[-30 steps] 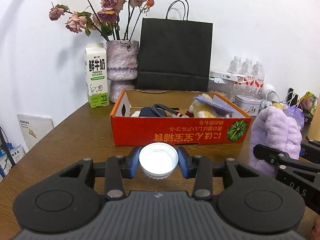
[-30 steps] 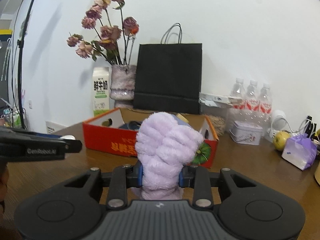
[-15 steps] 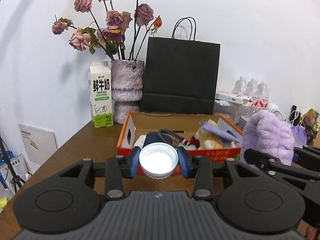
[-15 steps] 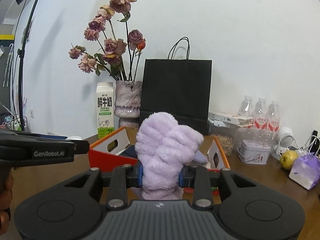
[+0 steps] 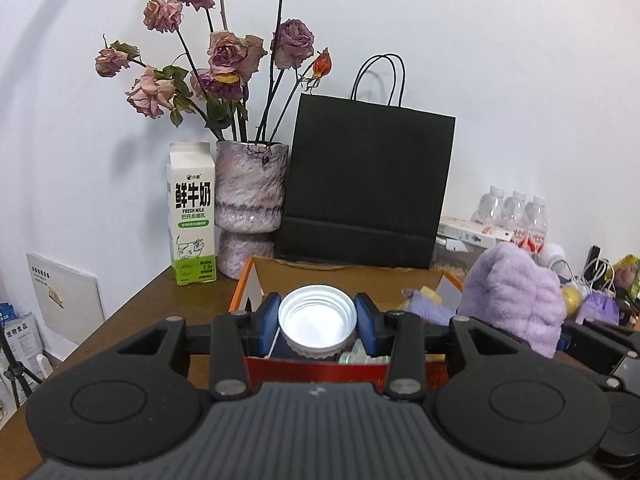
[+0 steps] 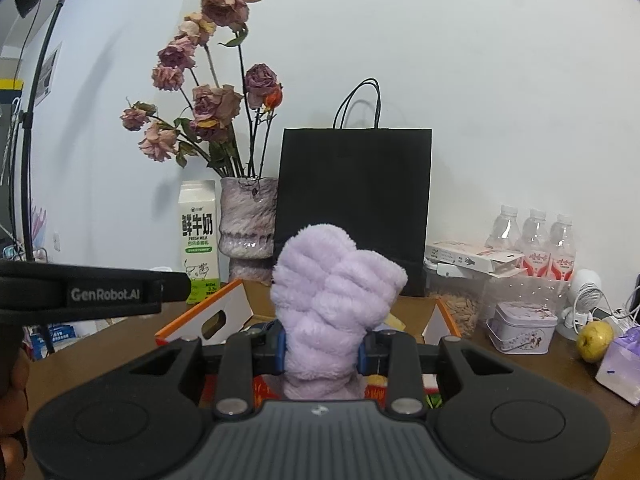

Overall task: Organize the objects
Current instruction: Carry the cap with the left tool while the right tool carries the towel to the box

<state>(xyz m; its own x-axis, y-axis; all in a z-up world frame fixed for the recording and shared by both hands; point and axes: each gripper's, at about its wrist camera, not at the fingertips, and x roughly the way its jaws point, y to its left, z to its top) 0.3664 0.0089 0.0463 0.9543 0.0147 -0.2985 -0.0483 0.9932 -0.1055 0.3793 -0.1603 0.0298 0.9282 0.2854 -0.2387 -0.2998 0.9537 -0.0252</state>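
Both loads have moved over the open orange cardboard box (image 5: 256,280) — my left hand-held gripper (image 5: 317,322) clamps the white ribbed plastic cap (image 5: 317,320), the right hand-held gripper (image 6: 322,350) squeezes the fluffy lilac plush bundle (image 6: 334,300) — release looks next.

The milk carton (image 5: 192,216) at the far left of the counter carries large Chinese characters "鲜牛奶", with "FRESH MILK" printed beneath them and "3.3" near its base; the smaller lines are too fine to read. In the right wrist view the same carton (image 6: 199,240) shows "FRESH MILK" again. The black handle (image 6: 92,292) of the left claw, at the left edge, reads "GenRobot.AI" in pale letters.
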